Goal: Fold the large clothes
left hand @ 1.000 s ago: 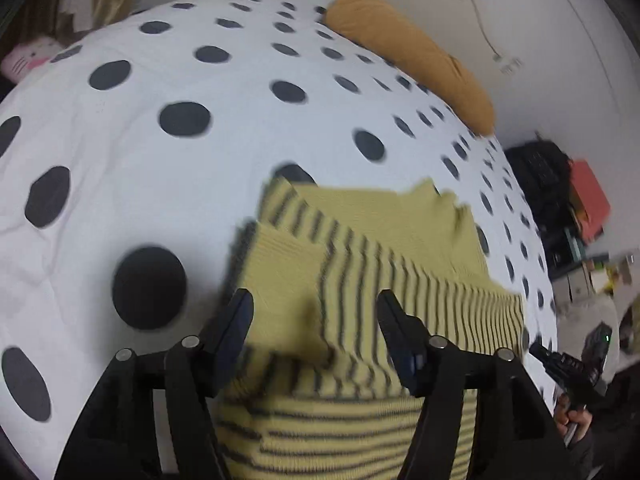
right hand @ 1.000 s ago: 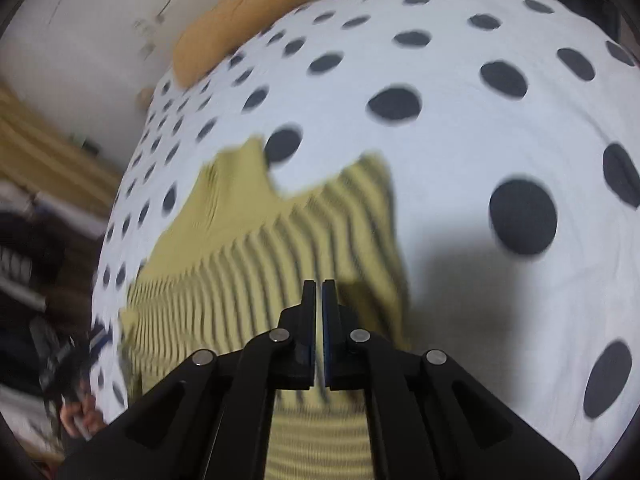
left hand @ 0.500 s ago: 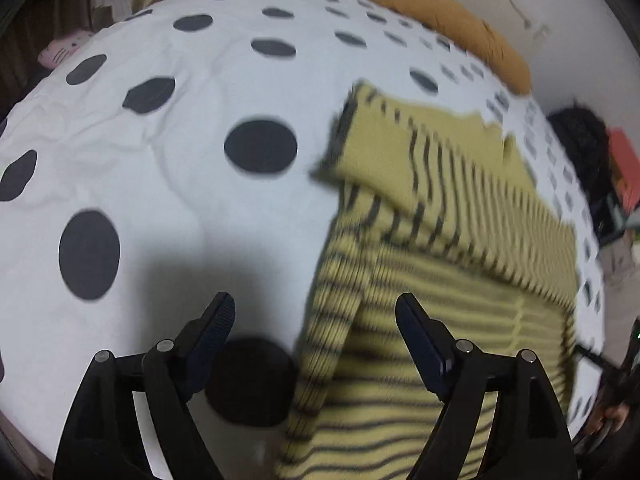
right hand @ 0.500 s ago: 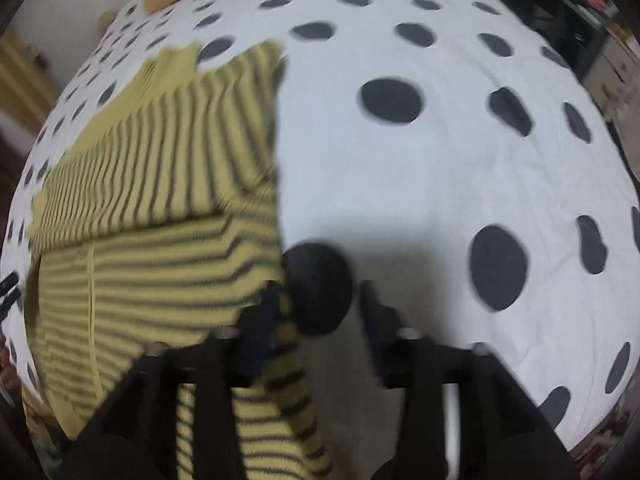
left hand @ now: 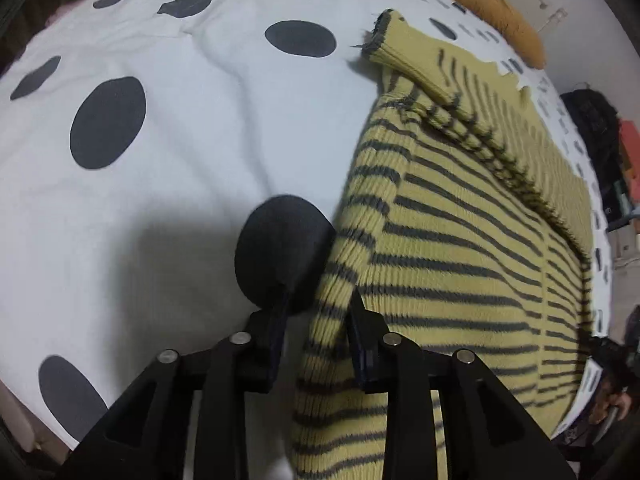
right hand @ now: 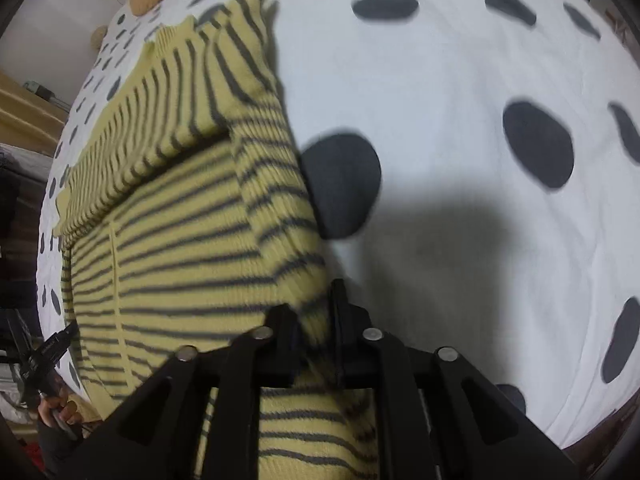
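While one yellow sweater [left hand: 460, 248] with dark grey stripes lies spread on the bed, I have a pair of tongs on each of its two side edges near me. Its sleeves are folded across the chest, a ribbed cuff [left hand: 384, 40] lying at the far left corner. My left gripper [left hand: 316, 316] has just been closing; its jaws stand partly apart with the sweater's left edge bunched between them, the right pad against the knit, the left pad on the cover, so I cannot tell whether it truly pinches. My right gripper [right hand: 316, 312] has also just been narrowing, and the sweater's right edge is squeezed up between its two fingers. Under the sweater is one white bed cover [left hand: 168, 168] printed with large dark dots; I read no label or writing anywhere. One orange pillow [left hand: 480, 4] lies at the far end by the wall. Off the bed's edge, dark clutter and a red-orange box [left hand: 628, 148] stand to the side. Each camera catches the other hand [right hand: 56, 404] on its handle at the picture's rim.
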The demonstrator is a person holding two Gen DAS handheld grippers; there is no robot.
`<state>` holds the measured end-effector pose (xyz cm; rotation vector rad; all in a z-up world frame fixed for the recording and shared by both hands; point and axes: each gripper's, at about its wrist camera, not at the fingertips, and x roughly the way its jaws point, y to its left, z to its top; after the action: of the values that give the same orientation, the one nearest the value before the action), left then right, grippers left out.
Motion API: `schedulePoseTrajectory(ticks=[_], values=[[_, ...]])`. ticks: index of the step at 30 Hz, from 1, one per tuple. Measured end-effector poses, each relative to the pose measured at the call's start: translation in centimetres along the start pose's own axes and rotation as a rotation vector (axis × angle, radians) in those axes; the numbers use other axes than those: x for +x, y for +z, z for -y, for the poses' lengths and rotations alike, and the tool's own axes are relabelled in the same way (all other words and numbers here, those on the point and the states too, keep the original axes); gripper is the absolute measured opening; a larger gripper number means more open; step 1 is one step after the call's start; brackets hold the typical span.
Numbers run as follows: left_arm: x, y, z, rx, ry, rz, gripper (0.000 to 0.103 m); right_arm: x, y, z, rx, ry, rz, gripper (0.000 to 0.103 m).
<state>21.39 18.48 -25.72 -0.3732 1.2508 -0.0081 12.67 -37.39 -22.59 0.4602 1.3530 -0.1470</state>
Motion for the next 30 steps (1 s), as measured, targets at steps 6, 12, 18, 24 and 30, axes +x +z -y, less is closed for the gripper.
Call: schedulePoseTrajectory(ticks=[6, 12, 18, 24, 30], values=[[-2.6, -5.2, 0.0, 0.077, -0.014, -0.013, 0.079, -1.8, -5.9, 1.2, -0.073, 0.089, -0.021, 0.052], [-2.8, -10.8, 0.3, 0.081, -0.064, -0.008, 0.085, -2.4, -10.0, 1.9, -0.107, 0.149, 0.033, 0.052], [-3.0, -10.6, 1.8, 0.023, -0.1, -0.046, 0.006, -2.5, -9.7, 1.3, -0.01, 0.253, 0.054, 0.01], [-9.0, -10.1, -0.9, -0.069, -0.141, 0.076, 0.006, -8.7, -10.8, 1.8, 0.034, 0.364, 0.158, 0.009], [-2.8, -11.3, -2.4, -0.112, -0.091, -0.043, 0.01, -0.8, -10.7, 4.1, 0.094, 0.24, 0.017, 0.01]])
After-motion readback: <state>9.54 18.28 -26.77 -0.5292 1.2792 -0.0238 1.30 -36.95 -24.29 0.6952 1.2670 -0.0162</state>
